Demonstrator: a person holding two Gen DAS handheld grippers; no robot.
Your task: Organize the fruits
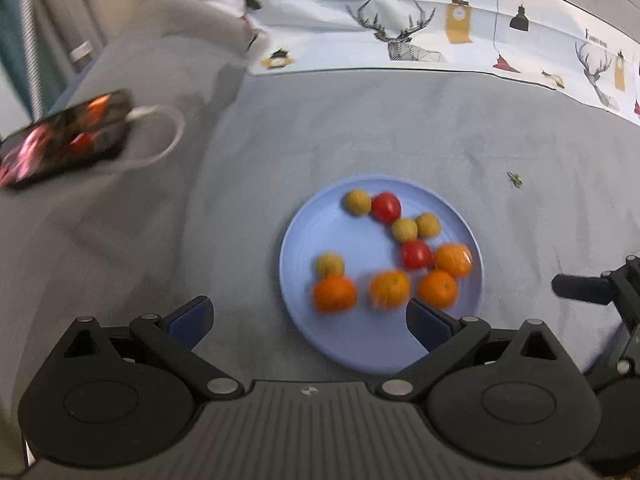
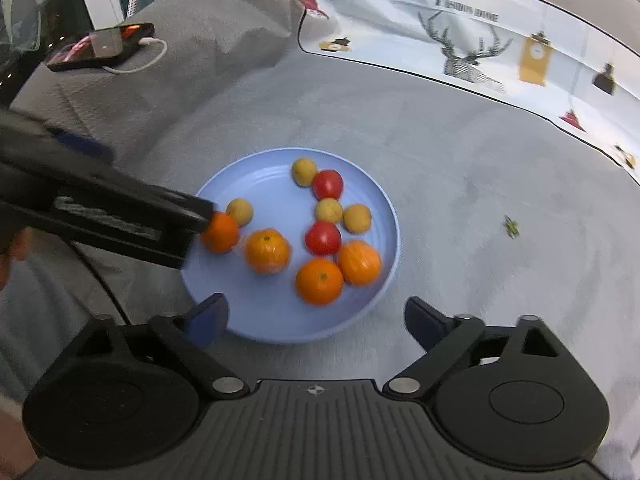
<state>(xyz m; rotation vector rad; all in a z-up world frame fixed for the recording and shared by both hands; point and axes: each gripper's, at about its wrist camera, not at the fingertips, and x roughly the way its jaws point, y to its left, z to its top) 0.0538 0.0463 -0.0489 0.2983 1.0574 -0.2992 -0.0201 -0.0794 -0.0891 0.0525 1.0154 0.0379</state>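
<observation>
A light blue plate [image 1: 304, 240] [image 2: 260, 176] lies on the grey cloth and holds several oranges [image 1: 334, 293] [image 2: 267, 251], two red tomatoes [image 1: 386, 207] [image 2: 327, 184] and several small yellow fruits [image 1: 357, 201] [image 2: 304, 171]. My left gripper [image 1: 310, 320] is open and empty just short of the plate's near rim. In the right wrist view the left gripper's body covers part of the leftmost orange [image 2: 221, 233]. My right gripper [image 2: 316, 318] is open and empty at the plate's near rim.
A phone [image 1: 64, 138] [image 2: 102, 46] on a white cable lies on the raised grey fold at the far left. A printed white cloth [image 1: 400, 20] [image 2: 500, 40] borders the far side. A small green scrap [image 1: 515, 179] [image 2: 511, 227] lies right of the plate.
</observation>
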